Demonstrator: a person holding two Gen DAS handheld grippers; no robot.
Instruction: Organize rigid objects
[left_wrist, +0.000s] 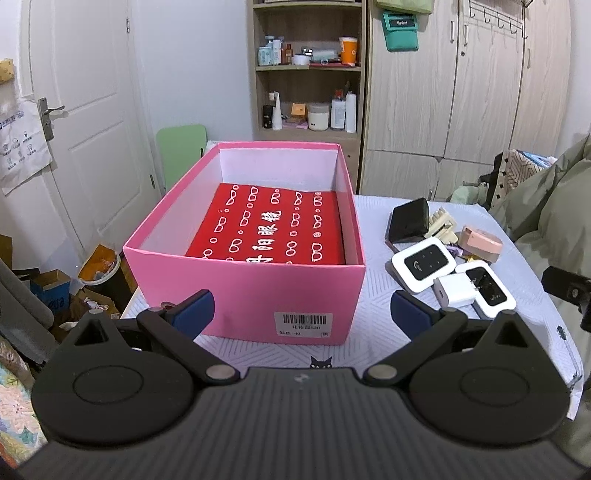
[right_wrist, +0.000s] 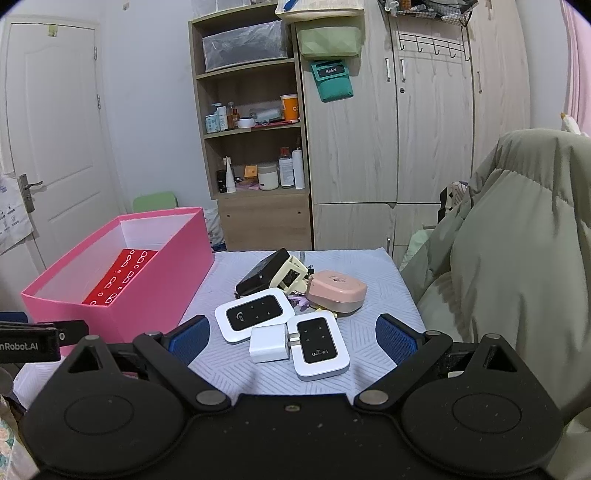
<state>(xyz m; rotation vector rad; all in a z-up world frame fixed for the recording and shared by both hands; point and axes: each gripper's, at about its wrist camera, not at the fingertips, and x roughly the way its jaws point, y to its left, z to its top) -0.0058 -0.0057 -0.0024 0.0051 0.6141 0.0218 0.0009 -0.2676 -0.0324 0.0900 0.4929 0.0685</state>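
Note:
A pink box (left_wrist: 251, 291) stands open on the table with a red glasses case (left_wrist: 273, 229) lying in it; it also shows in the right wrist view (right_wrist: 122, 295). To its right lies a pile: two white WiFi routers (right_wrist: 255, 314) (right_wrist: 319, 345), a white charger (right_wrist: 269, 343), a black box (right_wrist: 262, 273), a cream clip (right_wrist: 291, 277) and a pink case (right_wrist: 338, 290). My left gripper (left_wrist: 301, 310) is open and empty in front of the box. My right gripper (right_wrist: 291, 336) is open and empty, just before the routers and charger.
The table has a pale patterned cloth (right_wrist: 369, 369). A green padded coat (right_wrist: 517, 258) lies at the right edge. A shelf (right_wrist: 255, 147) and wardrobe (right_wrist: 406, 129) stand behind. Clutter sits on the floor (left_wrist: 55, 288) at left.

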